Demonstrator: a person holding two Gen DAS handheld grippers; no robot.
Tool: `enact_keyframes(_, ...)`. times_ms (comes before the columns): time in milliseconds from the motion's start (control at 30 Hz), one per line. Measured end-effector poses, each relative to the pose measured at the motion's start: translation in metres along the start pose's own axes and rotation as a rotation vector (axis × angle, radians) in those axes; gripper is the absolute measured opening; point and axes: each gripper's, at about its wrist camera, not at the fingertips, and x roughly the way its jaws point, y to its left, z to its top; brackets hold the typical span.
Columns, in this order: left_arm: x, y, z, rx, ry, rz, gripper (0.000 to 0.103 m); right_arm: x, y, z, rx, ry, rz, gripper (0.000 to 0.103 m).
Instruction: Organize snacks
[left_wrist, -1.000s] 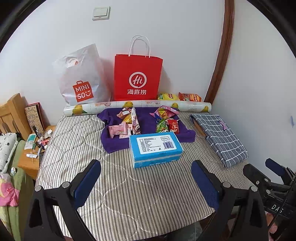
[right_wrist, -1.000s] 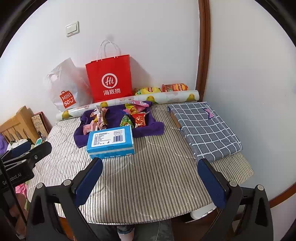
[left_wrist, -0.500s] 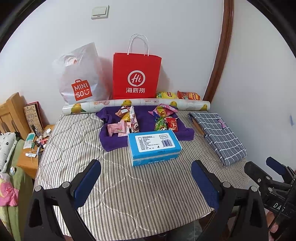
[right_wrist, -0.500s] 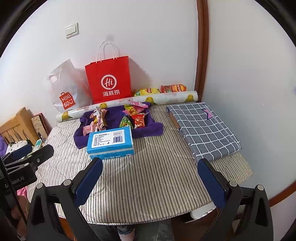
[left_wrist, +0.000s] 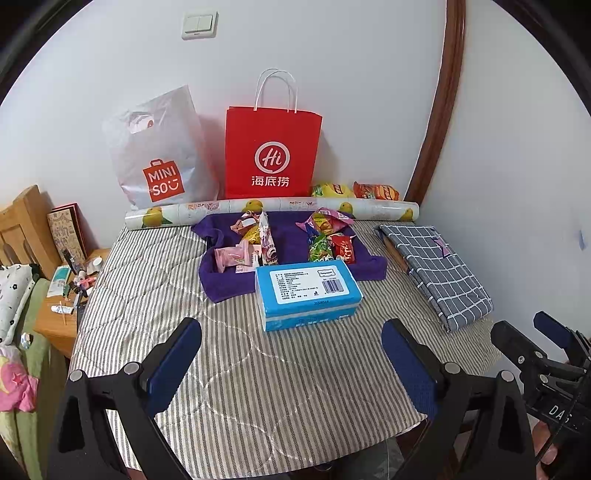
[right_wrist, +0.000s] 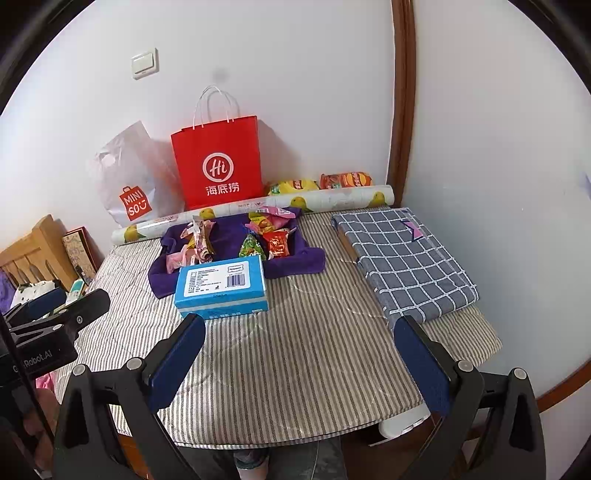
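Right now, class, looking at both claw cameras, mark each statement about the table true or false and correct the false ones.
1. Both claws, left claw and right claw, are open and empty. True.
2. The blue box lies in front of the purple cloth. True.
3. The snack packets lie on the checked cloth. False: they lie on the purple cloth.
4. The red paper bag lies flat on the table. False: it stands upright against the wall.
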Motion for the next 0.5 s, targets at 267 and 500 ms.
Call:
enact_keyframes(267,-0.0015,-0.0015,-0.0002,0.002,-0.003,0.002,0.099,-0.0022,0.0009,-0.0004,0.001,-0.005,-0.001,0.101)
enact_keyframes(500,-0.0023,-0.0024,0.0001,0.004,-0.004,0.003,0.099,-0.0034,0.0014,-0.0008,-0.001,-0.009,-0.002,0.101)
